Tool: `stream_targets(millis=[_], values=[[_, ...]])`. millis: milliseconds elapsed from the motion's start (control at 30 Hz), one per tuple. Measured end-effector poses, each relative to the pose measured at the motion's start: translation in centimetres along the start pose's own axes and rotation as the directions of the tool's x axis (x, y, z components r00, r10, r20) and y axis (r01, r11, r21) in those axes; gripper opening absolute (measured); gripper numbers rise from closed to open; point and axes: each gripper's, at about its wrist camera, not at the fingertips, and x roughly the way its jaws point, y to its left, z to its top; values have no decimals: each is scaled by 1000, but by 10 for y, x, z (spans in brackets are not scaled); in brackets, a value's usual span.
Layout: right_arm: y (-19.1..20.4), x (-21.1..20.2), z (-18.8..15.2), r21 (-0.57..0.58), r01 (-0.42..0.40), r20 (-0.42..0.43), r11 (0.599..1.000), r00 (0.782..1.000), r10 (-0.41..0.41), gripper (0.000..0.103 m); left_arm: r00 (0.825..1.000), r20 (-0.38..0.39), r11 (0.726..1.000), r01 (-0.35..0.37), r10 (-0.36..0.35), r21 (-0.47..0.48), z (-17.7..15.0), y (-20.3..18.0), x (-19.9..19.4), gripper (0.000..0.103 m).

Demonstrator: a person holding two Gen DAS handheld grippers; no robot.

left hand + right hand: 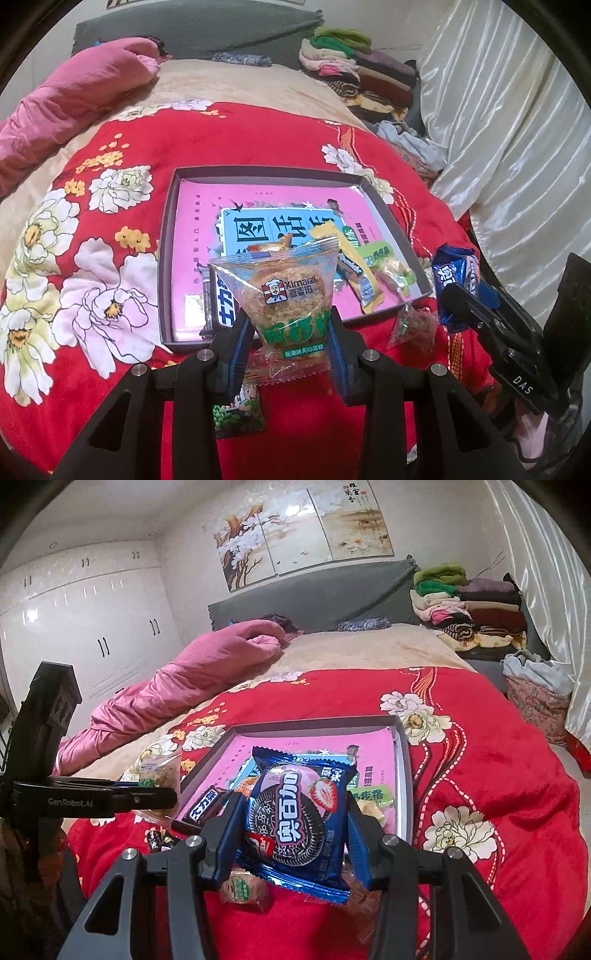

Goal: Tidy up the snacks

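Note:
My left gripper is shut on a clear cake packet with green print, held above the near edge of a shallow box with a pink floor. My right gripper is shut on a blue strawberry Oreo packet, held over the box's near edge. The box holds a black chocolate bar, a yellow packet and a green packet. The Oreo packet also shows at the right of the left wrist view.
Loose snacks lie on the red flowered blanket: a clear packet, a green packet under my left gripper, a small round cake. A pink quilt, folded clothes and a white curtain surround the bed.

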Motion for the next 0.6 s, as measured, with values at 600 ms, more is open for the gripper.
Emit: stream_targets(millis=[600], values=[[-15, 10, 12, 10, 32, 30, 999, 999, -32, 51, 999, -4, 999, -35, 35, -21, 14, 11, 25, 39]])
